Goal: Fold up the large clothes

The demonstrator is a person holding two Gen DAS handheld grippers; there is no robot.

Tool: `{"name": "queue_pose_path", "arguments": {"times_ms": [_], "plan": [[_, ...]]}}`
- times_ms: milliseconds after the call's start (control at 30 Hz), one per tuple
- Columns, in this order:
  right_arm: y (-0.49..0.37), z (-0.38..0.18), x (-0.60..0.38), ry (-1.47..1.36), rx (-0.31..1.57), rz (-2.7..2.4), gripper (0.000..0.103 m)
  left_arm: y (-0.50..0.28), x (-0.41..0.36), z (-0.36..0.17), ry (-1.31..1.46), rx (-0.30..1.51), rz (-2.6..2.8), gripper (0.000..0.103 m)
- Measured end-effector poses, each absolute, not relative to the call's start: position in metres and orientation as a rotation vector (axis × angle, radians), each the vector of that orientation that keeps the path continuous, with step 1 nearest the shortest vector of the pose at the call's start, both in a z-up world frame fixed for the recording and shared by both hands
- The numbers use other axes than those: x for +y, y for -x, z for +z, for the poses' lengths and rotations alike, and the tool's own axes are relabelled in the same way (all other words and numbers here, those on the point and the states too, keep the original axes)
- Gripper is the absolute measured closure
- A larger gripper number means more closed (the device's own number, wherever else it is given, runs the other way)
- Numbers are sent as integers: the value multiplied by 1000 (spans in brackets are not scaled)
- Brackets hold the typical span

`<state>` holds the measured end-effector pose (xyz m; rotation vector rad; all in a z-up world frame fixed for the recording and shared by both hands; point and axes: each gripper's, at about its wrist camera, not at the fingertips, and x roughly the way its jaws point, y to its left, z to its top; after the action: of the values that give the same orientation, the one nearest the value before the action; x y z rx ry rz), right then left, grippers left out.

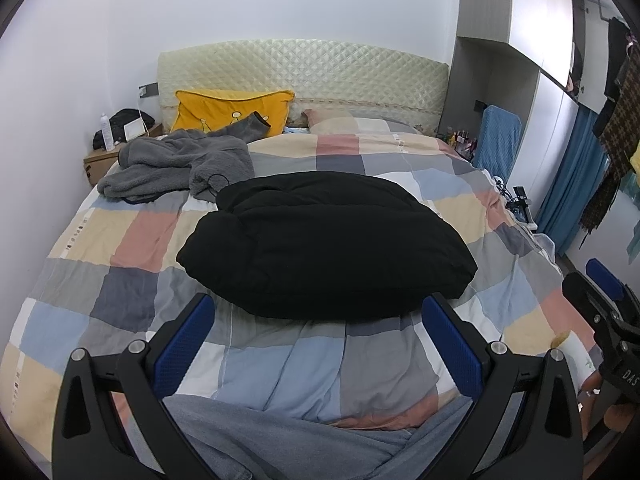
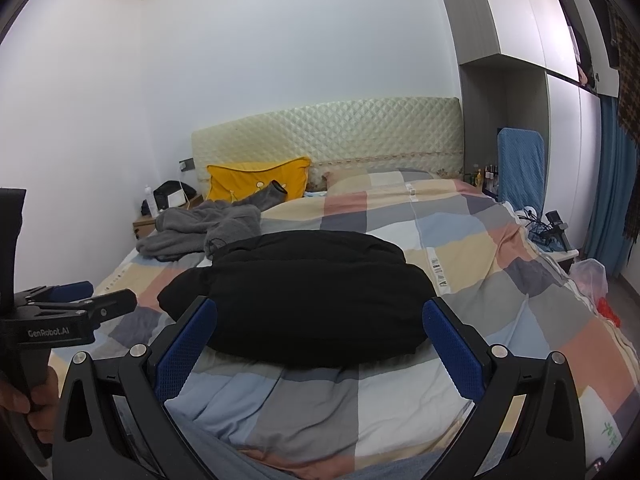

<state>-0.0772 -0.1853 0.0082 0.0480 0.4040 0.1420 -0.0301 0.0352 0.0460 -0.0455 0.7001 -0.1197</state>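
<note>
Both tools hang just off the foot of the bed (image 1: 132,240), side by side and holding nothing. The left hand-held gripper (image 1: 320,344) has its blue pads spread wide, and so does the right hand-held gripper (image 2: 320,344). Straight ahead of both, lying on the checked quilt, is the black padded jacket (image 1: 320,248), already a compact, puffy bundle. Beyond it and off to the left sprawls a grey fleece garment (image 1: 180,160), loose and unfolded, its sleeve reaching toward the yellow pillow (image 1: 224,110).

The black bundle looks done, so the fleece seems next. To do that well, I'd reach past the jacket without dragging it. Pinch the fleece at two well-separated points along a hem or shoulder line, one per side. Then lift it and lay it flat before folding; thick pile tends to bunch.
</note>
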Motion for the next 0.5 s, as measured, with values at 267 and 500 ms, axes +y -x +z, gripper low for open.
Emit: {"name": "queue_pose_path", "arguments": {"times_ms": [267, 500], "plan": [[77, 8, -185, -49, 403, 141, 0, 29, 36, 46, 42, 700, -119, 0], [78, 9, -184, -50, 401, 139, 0, 29, 35, 45, 41, 700, -120, 0]]}}
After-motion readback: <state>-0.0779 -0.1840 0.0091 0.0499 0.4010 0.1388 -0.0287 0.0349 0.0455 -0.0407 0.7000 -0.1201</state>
